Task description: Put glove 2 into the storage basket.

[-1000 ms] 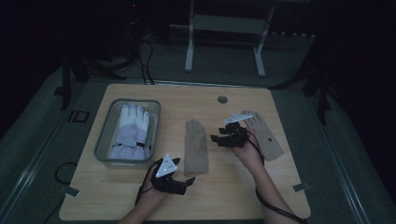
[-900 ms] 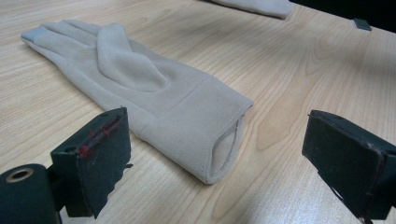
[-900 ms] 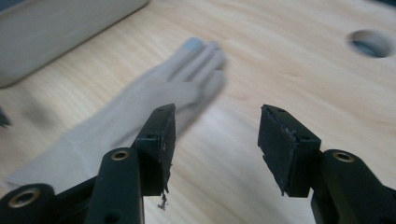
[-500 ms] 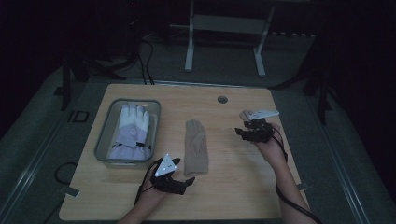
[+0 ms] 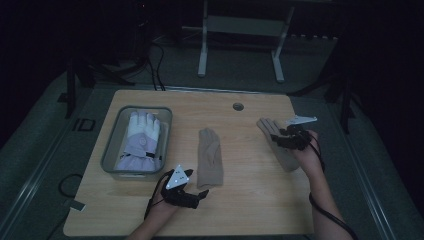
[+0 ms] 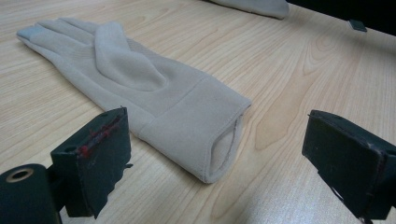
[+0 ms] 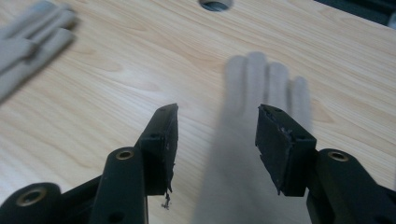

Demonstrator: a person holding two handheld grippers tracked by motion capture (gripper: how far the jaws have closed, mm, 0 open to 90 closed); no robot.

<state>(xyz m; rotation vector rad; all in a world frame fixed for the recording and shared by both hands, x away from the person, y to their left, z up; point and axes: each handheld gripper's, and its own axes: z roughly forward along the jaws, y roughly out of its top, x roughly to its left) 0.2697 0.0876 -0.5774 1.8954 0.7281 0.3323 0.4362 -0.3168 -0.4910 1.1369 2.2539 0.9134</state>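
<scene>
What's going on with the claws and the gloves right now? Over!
Left claw open at middle beige glove's cuff. Right claw open above right beige glove, nothing gripped. Nothing blocking either glove.

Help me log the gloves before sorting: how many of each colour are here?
Beige gloves: 2, one mid-table, one at the right
White-and-lilac gloves: 1, in the tray
Total: 3

Light wooden desk, grey bin at its left side (a white and lilac padded glove lying inside), round cable hole near the far edge, metal stand legs on the dark floor beyond
</scene>
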